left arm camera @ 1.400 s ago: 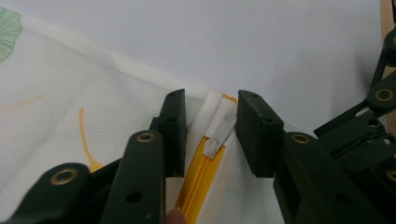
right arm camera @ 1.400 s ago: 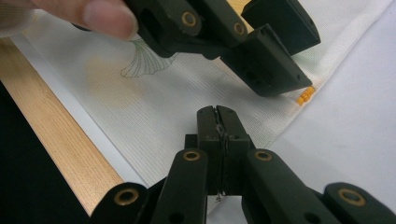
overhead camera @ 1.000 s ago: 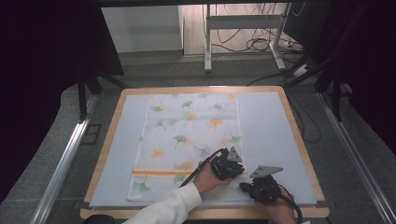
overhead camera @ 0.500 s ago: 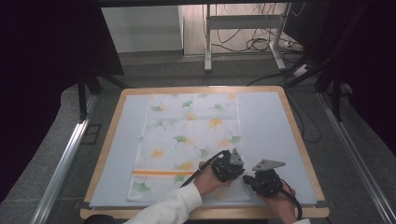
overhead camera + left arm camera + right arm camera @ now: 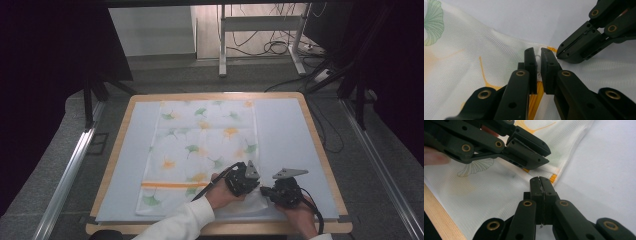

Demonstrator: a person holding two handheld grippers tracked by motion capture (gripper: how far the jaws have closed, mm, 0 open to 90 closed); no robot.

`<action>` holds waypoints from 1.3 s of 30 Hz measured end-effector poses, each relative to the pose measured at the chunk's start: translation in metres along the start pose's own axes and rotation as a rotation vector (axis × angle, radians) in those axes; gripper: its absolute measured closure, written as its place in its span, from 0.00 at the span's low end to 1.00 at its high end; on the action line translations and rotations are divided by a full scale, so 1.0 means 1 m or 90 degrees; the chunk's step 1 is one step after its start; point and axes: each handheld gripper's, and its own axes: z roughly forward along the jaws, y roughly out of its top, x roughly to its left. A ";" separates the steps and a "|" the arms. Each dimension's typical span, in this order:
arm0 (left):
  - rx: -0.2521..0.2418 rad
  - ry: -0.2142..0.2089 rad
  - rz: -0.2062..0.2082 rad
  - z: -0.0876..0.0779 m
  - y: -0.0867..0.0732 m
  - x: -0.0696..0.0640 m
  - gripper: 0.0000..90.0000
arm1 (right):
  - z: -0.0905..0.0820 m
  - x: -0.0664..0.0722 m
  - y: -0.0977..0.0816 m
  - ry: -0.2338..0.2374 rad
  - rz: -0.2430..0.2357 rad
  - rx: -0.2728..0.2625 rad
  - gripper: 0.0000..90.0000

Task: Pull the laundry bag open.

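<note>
Bare pale-blue table mat (image 5: 285, 135) lies open right of my white leaf-printed cloth (image 5: 200, 145). My left gripper (image 5: 538, 65) and right gripper (image 5: 541, 185) both pinch its near-right corner.

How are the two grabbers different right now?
The left gripper pinches a raised fold of the leaf-print cloth at its orange stripe; the right gripper pinches the flat edge. The left's pads show a sliver of gap; the right's meet. Both are shut on cloth.
</note>
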 end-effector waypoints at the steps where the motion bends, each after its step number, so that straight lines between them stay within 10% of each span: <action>1: 0.001 0.001 0.001 -0.001 0.000 0.000 0.94 | 0.000 0.000 0.000 -0.001 0.000 -0.001 0.99; 39: 0.017 0.011 -0.011 -0.017 -0.017 0.011 0.94 | 0.000 0.001 0.000 -0.004 -0.012 0.002 0.99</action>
